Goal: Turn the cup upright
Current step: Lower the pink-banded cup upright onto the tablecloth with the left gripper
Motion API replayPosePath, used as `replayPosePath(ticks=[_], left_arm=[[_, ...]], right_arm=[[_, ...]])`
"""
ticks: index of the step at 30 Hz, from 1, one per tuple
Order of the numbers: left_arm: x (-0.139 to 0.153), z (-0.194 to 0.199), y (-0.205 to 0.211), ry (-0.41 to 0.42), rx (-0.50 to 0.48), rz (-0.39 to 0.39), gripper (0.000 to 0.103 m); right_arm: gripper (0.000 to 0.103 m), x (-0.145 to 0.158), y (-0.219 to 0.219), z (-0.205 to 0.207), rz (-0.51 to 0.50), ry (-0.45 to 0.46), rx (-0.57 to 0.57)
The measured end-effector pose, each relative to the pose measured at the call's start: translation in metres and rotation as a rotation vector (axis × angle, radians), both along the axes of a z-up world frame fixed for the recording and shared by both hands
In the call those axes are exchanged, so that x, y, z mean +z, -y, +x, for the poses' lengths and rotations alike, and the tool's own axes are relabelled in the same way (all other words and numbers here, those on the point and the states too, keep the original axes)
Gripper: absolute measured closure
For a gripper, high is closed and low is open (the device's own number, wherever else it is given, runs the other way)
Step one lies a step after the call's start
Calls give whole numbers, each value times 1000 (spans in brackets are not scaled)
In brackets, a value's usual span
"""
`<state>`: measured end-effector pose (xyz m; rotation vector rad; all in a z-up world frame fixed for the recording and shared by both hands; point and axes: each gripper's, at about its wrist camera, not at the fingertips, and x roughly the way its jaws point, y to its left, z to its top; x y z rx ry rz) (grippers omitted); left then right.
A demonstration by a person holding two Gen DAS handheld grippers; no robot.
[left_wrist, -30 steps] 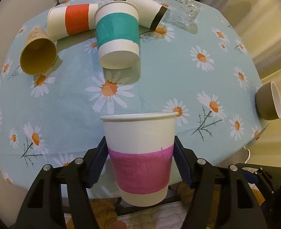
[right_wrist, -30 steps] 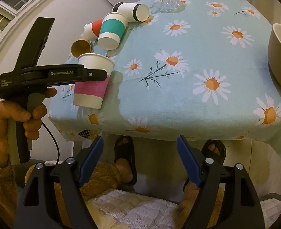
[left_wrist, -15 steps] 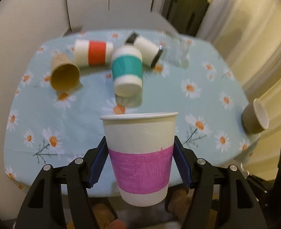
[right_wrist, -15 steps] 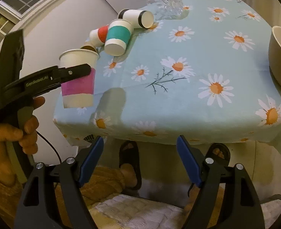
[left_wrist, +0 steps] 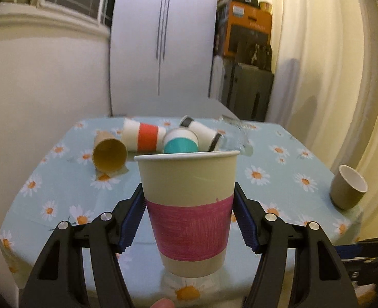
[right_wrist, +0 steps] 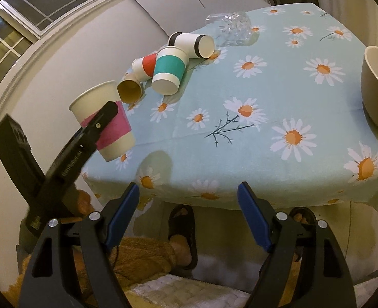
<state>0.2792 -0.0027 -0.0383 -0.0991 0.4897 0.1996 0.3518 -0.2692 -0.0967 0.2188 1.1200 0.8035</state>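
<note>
My left gripper (left_wrist: 189,215) is shut on a white paper cup with a pink band (left_wrist: 189,213). The cup is held mouth up above the near left edge of the table, tilted back a little in the right wrist view (right_wrist: 104,123). The left gripper (right_wrist: 107,113) also shows there from the side. My right gripper (right_wrist: 189,210) is open and empty, low in front of the table's near edge.
The daisy tablecloth table (right_wrist: 278,97) holds a teal-band cup upside down (right_wrist: 169,73), and red-band (right_wrist: 145,66), black-band (right_wrist: 191,43) and brown (right_wrist: 130,89) cups lying down. A clear glass (right_wrist: 230,27) lies at the back. A beige cup (left_wrist: 348,190) lies at the right edge.
My left gripper has lifted and tipped back with the pink cup, so its view now looks level across the table. The right gripper stayed low and open.
</note>
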Motion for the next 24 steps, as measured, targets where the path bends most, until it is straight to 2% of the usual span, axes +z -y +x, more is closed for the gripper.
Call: replayPosePath(ticks=[4,13,20,24], left_arm=[[-9,-6,10,87,6,56,39],[-27,-15,17,200,8,115,39],[-41,-16,14,241,39,115,39],[-45,-15,19,243,37,142,39]], right_arm=[[25,-5,3,2,-15,-9,-6],[25,-11,6,7,-38,-20,-24],[25,-14,4,8,-53,-37,-26],[25,-15,3,9,-57,-40,-25]])
